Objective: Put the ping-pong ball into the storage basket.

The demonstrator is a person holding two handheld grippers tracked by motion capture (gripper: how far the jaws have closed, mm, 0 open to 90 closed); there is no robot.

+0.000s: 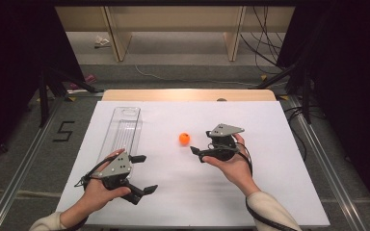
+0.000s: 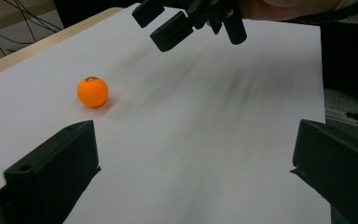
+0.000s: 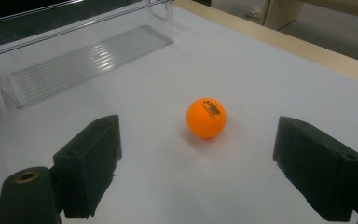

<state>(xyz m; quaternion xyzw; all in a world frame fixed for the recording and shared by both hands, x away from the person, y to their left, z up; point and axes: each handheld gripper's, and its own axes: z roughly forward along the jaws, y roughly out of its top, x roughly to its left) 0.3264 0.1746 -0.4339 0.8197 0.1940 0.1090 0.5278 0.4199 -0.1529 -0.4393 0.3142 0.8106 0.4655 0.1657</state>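
Note:
An orange ball (image 1: pixel 184 138) rests on the white table sheet (image 1: pixel 183 192) near its middle. My right gripper (image 1: pixel 200 143) is just to the right of it, open, its jaws pointing left at the ball without touching. In the right gripper view the ball (image 3: pixel 206 117) lies a little beyond the gap of the spread jaws of the right gripper (image 3: pixel 200 158). My left gripper (image 1: pixel 144 173) is open near the front left, holding nothing. In the left gripper view the ball (image 2: pixel 92 91) sits ahead to the left, with the right gripper (image 2: pixel 186 21) beyond it.
A long clear plastic tray (image 1: pixel 123 130) lies lengthwise on the left part of the sheet, just beyond my left hand; it also appears as the tray (image 3: pixel 88 56) behind the ball. The table's wooden far edge (image 1: pixel 188 94) borders the sheet.

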